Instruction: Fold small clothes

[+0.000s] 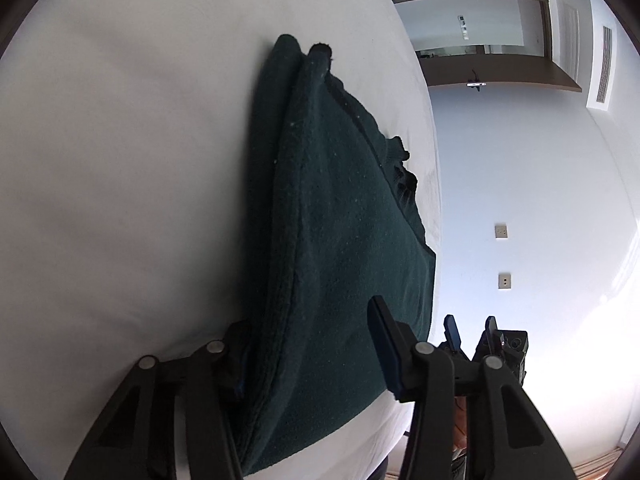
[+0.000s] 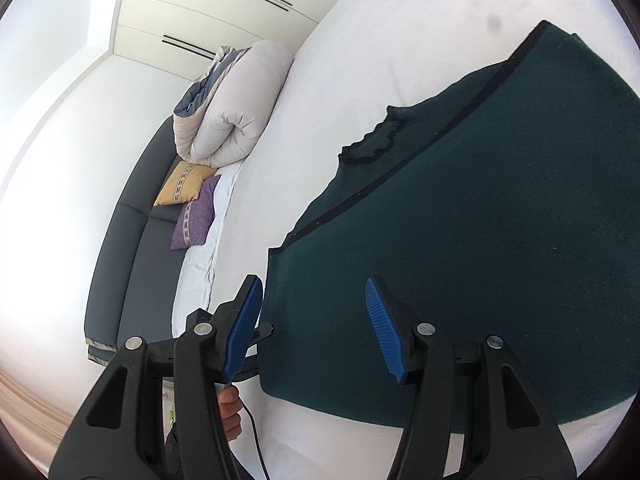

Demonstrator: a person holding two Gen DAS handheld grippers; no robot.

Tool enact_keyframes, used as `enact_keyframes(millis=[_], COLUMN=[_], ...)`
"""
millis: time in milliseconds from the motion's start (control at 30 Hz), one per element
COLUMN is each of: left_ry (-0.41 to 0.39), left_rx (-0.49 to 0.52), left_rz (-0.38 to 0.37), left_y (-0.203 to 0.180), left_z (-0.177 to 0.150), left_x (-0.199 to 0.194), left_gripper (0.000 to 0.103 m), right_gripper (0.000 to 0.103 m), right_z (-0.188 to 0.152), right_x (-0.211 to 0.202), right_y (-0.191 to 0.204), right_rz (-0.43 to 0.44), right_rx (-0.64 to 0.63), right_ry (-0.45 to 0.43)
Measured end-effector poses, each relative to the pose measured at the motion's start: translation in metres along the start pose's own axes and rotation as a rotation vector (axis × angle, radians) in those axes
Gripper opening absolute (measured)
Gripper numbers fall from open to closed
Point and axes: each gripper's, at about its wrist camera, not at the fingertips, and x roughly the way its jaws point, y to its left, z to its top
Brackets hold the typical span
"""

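Right wrist view shows a white bed (image 2: pixel 340 92) carrying a dark green knitted garment (image 2: pixel 480 240), folded flat with its black-trimmed edge running diagonally. A rolled duvet (image 2: pixel 236 108) sits at the bed's far end above a yellow cushion (image 2: pixel 180 184) and a purple cushion (image 2: pixel 196 216). The right gripper (image 2: pixel 314 330) has its jaws spread over the garment's near corner. The left gripper (image 1: pixel 308 356) has its jaws spread, straddling the garment's layered edge.

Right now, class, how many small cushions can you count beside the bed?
2. A yellow cushion leans on the dark sofa, below the rolled duvet; a purple cushion sits just below it. Others could be hidden behind the duvet.
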Motion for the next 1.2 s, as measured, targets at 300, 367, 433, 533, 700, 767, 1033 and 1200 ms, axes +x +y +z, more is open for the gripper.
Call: enact_keyframes(millis=[300, 367, 433, 533, 700, 767, 1033, 1200], left_ry=[-0.064, -0.076, -0.089, -0.101, -0.113, -0.116, -0.134, -0.100], left_rx=[-0.021, -0.010, -0.012, -0.018, -0.010, -0.013, 0.090, 0.232], left_rz=[-0.032, -0.034, -0.047, -0.056, -0.053, -0.056, 0.015, 0.042], left_y=[0.012, 0.011, 0.010, 0.012, 0.008, 0.004, -0.062, -0.143], left_z=[-0.004, -0.004, -0.006, -0.007, -0.007, -0.006, -0.009, -0.021], left_x=[-0.005, -0.007, -0.008, -0.009, -0.010, -0.010, -0.003, 0.048], left_gripper=[0.014, 0.013, 0.013, 0.013, 0.012, 0.012, 0.012, 0.012], right_gripper=[0.053, 0.053, 0.053, 0.053, 0.052, 0.052, 0.061, 0.067], right_z=[0.002, 0.001, -0.001, -0.007, -0.014, -0.017, 0.014, 0.049], right_x=[0.073, 0.098, 0.124, 0.167, 0.193, 0.191, 0.133, 0.064], right_y=[0.038, 0.044, 0.050, 0.053, 0.039, 0.037, 0.004, -0.038], right_rz=[0.015, 0.042, 0.060, 0.078, -0.035, -0.019, 0.145, 0.224], right_rx=[-0.067, -0.063, -0.062, -0.050, -0.071, -0.073, 0.081, 0.171], right_ry=[0.181, 0.228, 0.279, 0.419, 0.426, 0.401, 0.292, 0.212])
